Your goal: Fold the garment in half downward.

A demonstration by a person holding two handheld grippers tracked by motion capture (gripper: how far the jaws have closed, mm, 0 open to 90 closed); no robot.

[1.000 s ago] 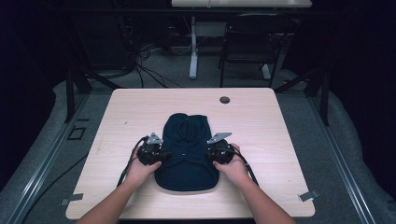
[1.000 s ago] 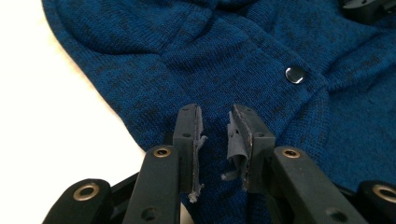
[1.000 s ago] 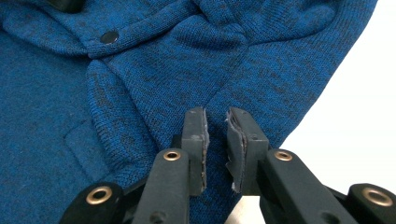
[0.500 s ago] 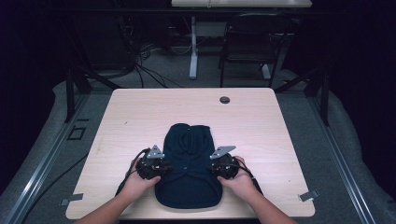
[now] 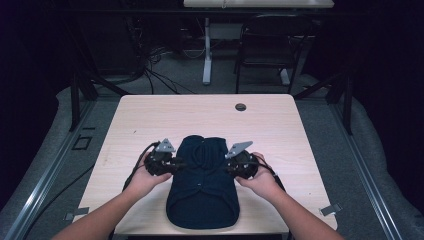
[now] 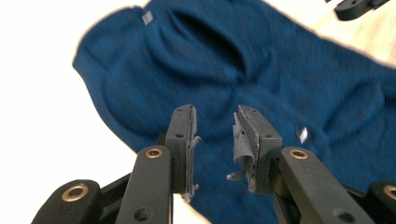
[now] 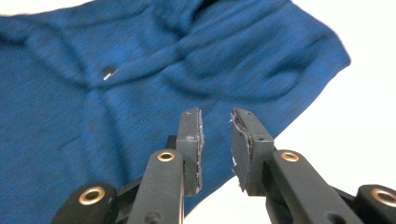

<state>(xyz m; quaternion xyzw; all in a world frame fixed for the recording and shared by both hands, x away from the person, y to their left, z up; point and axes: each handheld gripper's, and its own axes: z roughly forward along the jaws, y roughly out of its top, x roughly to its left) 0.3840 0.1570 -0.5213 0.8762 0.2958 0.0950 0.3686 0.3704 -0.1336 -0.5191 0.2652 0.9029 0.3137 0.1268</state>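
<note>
I am hovering my left claw [image 6: 213,140] and right claw [image 7: 215,140], both released, over the blue sweater [image 5: 202,185]. It looks soft and limp. I am judging its side edges, just below each claw, the best hold.

Garment lying between two tools on the counter

The garment [image 5: 202,187] is lying at the counter's [image 5: 150,117] near middle, the left tool [image 5: 176,164] flanking its left edge, the right tool [image 5: 228,165] its right; a small round disc [image 5: 240,106] is sitting far behind.

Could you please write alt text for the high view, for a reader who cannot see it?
A person's two hands hold a gripper at each side of a folded dark blue garment lying at the near edge of a light wooden table: the left gripper and right gripper point inward at it. A small dark disc sits near the far edge.
</note>
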